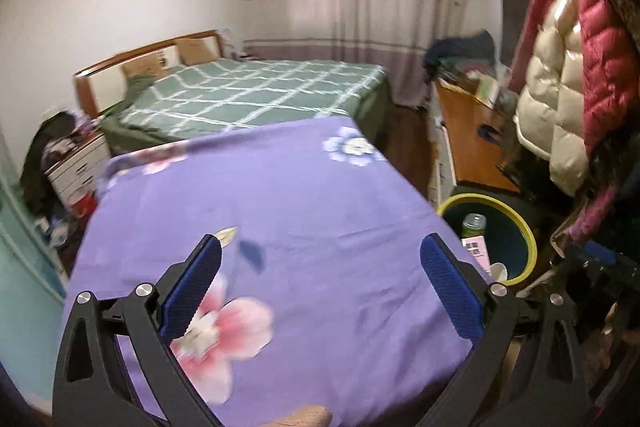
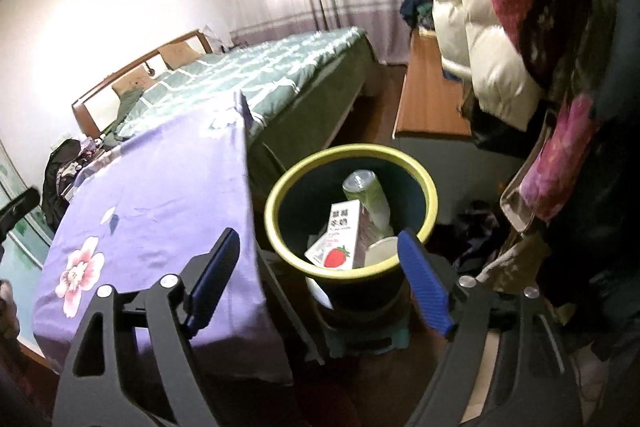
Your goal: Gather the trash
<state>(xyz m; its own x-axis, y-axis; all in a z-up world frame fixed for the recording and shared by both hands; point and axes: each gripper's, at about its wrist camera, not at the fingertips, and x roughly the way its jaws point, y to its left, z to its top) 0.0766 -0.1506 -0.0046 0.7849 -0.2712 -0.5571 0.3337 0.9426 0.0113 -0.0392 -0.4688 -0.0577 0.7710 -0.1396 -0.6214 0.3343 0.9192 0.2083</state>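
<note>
A yellow-rimmed dark bin (image 2: 430, 205) stands on a small green stool beside the purple-covered table. Inside it lie a strawberry milk carton (image 2: 334, 241), a pale green can (image 2: 366, 201) and a white cup (image 2: 382, 251). My right gripper (image 2: 318, 247) hovers open just above the bin's near rim with nothing between its blue pads. My left gripper (image 1: 320, 249) is open and empty over the purple flowered cloth (image 1: 304, 183). From the left wrist view the bin (image 1: 530, 239) sits off the table's right edge, with the can (image 1: 473, 225) and carton showing.
A bed with a green checked cover (image 1: 256, 95) lies behind the table. A wooden desk (image 1: 472, 135) and hanging padded jackets (image 1: 560, 75) crowd the right side. White drawers and clutter (image 1: 76, 167) stand at the left. Dark floor runs between bed and desk.
</note>
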